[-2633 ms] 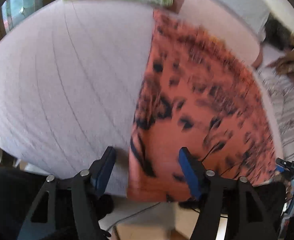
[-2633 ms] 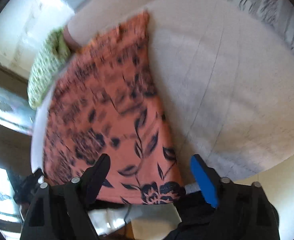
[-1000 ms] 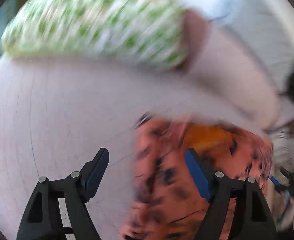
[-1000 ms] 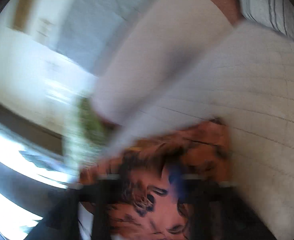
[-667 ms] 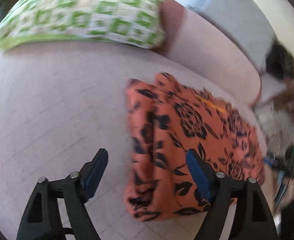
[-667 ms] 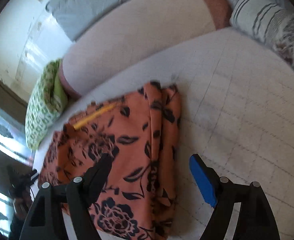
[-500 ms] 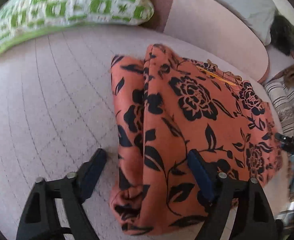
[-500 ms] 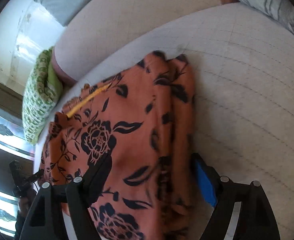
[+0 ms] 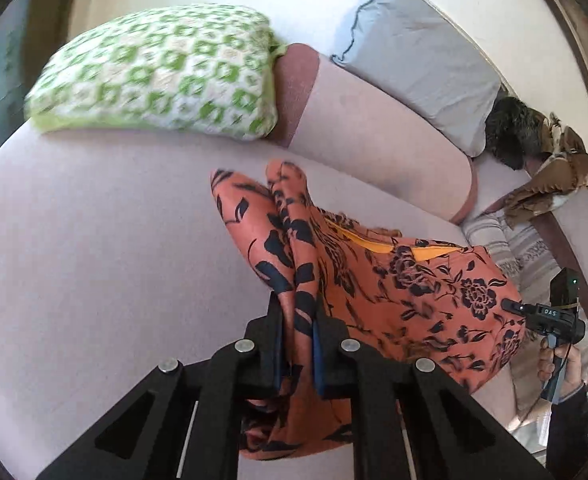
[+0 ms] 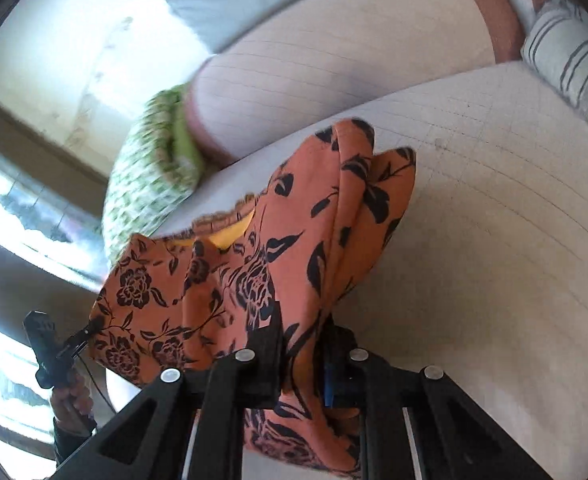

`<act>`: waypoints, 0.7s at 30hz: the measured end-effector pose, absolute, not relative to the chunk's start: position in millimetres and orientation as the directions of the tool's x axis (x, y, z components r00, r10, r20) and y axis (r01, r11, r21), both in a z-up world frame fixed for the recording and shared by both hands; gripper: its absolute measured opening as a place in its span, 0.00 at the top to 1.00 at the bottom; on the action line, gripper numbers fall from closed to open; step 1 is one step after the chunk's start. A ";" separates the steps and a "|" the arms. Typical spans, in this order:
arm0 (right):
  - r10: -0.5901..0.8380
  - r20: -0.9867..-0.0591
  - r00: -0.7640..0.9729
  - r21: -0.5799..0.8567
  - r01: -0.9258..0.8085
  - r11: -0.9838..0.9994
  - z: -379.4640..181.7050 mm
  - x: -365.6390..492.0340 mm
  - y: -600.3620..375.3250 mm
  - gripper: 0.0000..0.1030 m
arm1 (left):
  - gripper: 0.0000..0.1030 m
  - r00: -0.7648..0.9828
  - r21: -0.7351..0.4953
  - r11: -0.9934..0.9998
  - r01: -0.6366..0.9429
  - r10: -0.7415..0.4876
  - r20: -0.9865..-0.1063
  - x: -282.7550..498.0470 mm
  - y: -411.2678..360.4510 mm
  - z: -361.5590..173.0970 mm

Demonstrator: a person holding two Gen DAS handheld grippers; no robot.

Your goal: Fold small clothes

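An orange garment with a black flower print lies folded on the pale sofa seat. My left gripper is shut on its near left edge, with cloth bunched between the blue pads. My right gripper is shut on the near right edge of the same garment. The cloth is lifted a little at both held edges and sags between them. A yellow inner lining shows at its far edge. Each gripper shows small at the edge of the other's view.
A green-and-white patterned cushion rests at the back left of the seat. A grey pillow leans on the backrest. A striped cushion sits at the right end. Brown clothes lie further right.
Both grippers were open above the folded garment half a second ago. Both have now shut on its near edges and raised them off the seat.
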State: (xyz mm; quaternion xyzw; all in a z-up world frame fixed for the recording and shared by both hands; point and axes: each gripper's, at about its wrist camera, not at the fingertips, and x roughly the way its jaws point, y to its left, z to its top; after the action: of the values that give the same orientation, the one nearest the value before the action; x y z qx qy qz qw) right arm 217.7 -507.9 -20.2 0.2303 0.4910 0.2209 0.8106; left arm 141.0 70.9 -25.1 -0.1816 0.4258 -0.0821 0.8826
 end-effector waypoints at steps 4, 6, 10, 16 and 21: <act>0.542 -0.742 0.394 0.528 -0.154 0.835 -51.7 151.2 -510.5 0.69 | 0.70 0.539 -0.404 0.912 -0.069 -0.306 -0.785 73.1 84.5 -91.2; 0.498 -0.823 0.275 0.492 -0.096 0.865 -107.7 133.5 -507.5 0.34 | 0.62 0.414 -0.344 0.926 -0.157 -0.254 -0.874 56.0 94.2 -145.4; 0.460 -0.784 0.418 0.503 -0.006 0.864 -113.2 101.8 -525.2 0.32 | 0.45 0.559 -0.334 0.927 -0.170 -0.188 -0.808 44.3 106.4 -107.7; 0.460 -0.724 0.514 0.497 -0.072 0.864 -76.8 96.5 -510.0 0.32 | 0.43 0.605 -0.245 0.968 0.059 -0.230 -0.762 81.8 73.6 -68.1; 0.454 -0.721 0.523 0.486 -0.086 0.870 -77.3 99.1 -499.4 0.32 | 0.50 0.487 -0.188 0.981 0.055 -0.191 -0.852 135.1 58.5 -107.8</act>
State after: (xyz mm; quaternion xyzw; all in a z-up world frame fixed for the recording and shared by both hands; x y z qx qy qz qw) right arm 99.1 -499.4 -77.3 0.1994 0.4620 0.1588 0.8495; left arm 135.1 58.5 -107.8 -0.0677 0.5013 -0.0717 0.8596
